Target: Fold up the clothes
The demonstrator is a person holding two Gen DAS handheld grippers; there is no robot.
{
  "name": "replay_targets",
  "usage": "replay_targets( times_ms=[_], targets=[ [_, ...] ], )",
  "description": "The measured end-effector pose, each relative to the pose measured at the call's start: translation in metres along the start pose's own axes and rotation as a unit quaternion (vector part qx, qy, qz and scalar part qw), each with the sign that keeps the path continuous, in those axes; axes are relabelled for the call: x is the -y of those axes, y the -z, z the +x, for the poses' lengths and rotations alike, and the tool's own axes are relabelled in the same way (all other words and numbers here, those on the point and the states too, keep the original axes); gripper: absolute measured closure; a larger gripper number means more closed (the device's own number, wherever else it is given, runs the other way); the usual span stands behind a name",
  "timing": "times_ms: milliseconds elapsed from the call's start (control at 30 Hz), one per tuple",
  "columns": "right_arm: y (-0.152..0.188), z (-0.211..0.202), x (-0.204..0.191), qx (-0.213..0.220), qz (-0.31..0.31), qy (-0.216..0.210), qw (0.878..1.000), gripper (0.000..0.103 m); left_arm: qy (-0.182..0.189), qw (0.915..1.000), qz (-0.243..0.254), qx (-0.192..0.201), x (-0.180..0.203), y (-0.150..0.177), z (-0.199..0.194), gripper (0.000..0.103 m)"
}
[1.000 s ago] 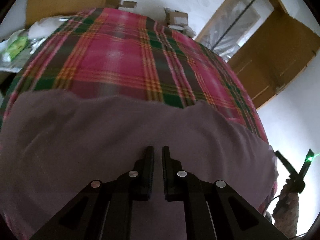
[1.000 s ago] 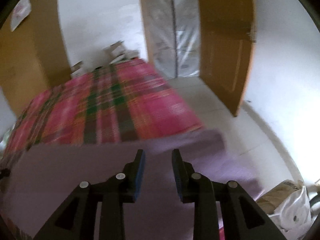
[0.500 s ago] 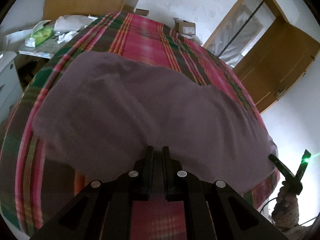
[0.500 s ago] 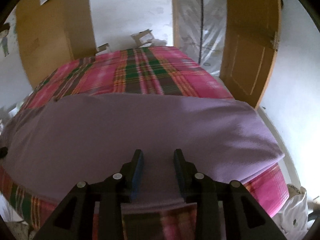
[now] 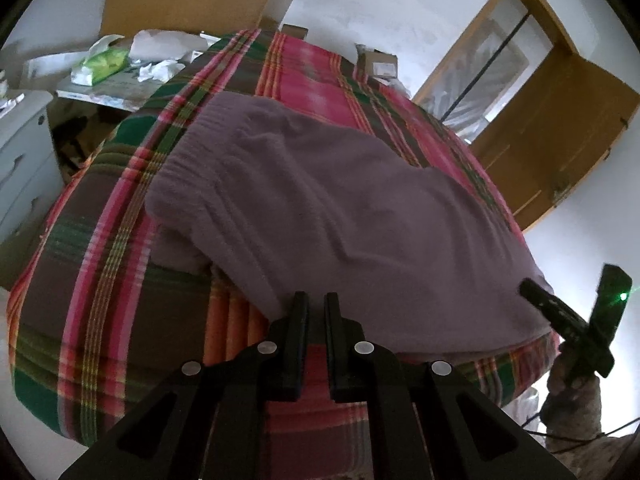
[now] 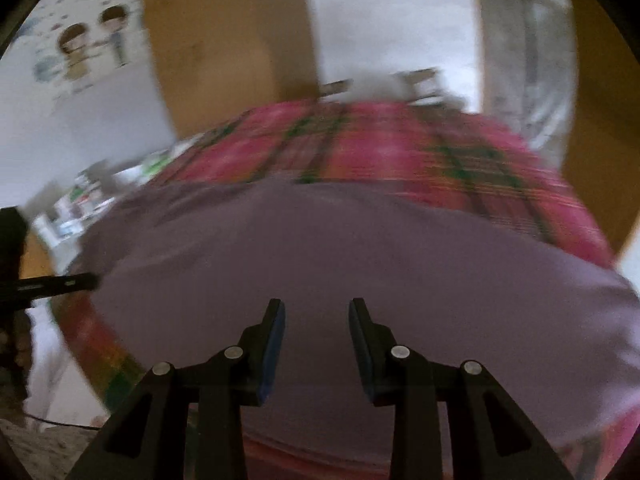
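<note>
The sweater point(image 5: 328, 200), a mauve knit, lies spread on the plaid bed point(image 5: 100, 280), its ribbed band at about ten o'clock in the left wrist view and its body running off toward four o'clock. That is its long axis as seen there: from upper left to lower right, across the near edge of the bed.

The left gripper point(image 5: 316, 308) hangs at the sweater's near hem, which lies at twelve o'clock from its tips and just past them. Its fingers stand close together with a narrow slit between; nothing shows in that slit, and they seem to hold no cloth. The right gripper point(image 6: 316, 314) hovers over the purple cloth point(image 6: 360, 260), fingers well apart, with fabric filling the view from nine to three o'clock beneath and beyond them. I judge the right one to be the nearer to a grasp, since it is over the garment, while the left sits at the rim.

The left view shows what the right does not: the ribbed band, a fold at the left end where one layer overlies another at about eight o'clock, and the right gripper point(image 5: 568, 328) at four o'clock, off the sweater's far end. The right view is blurred; it shows the left tool point(image 6: 48, 284) only as a dark bar at nine o'clock, beside the cloth's edge. It also shows a cartoon sticker point(image 6: 88, 48) on the wall at ten o'clock.

A next fold would likely turn on which end is lifted along that axis.
</note>
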State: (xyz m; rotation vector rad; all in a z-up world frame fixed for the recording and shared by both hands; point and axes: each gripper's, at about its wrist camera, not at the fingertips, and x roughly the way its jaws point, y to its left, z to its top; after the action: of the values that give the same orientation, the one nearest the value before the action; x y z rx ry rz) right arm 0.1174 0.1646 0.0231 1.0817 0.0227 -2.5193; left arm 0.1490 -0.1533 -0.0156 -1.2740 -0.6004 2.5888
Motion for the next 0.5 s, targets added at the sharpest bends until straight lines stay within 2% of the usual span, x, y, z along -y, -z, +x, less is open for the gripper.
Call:
replay_targets(
  times_ms=[100, 300, 433, 500],
  targets=[
    [0.002, 0.011, -0.030, -0.018, -0.048, -0.024, 0.998, 0.069, 0.001, 1.0000, -0.004, 0.003, -0.004, 0.003, -0.003, 0.095],
    [0.012, 0.016, -0.059, -0.043, -0.080, -0.065, 0.994, 0.066, 0.012, 0.9998, -0.013, 0.004, -0.013, 0.005, -0.009, 0.095],
    [0.011, 0.015, -0.083, -0.039, -0.131, -0.085, 0.987, 0.066, 0.005, 0.9999, -0.013, 0.003, -0.017, 0.005, -0.013, 0.095],
    [0.004, 0.019, -0.088, -0.033, -0.134, -0.086, 0.987, 0.066, 0.001, 0.9996, -0.028, 0.007, -0.024, 0.004, -0.016, 0.095]
  ],
)
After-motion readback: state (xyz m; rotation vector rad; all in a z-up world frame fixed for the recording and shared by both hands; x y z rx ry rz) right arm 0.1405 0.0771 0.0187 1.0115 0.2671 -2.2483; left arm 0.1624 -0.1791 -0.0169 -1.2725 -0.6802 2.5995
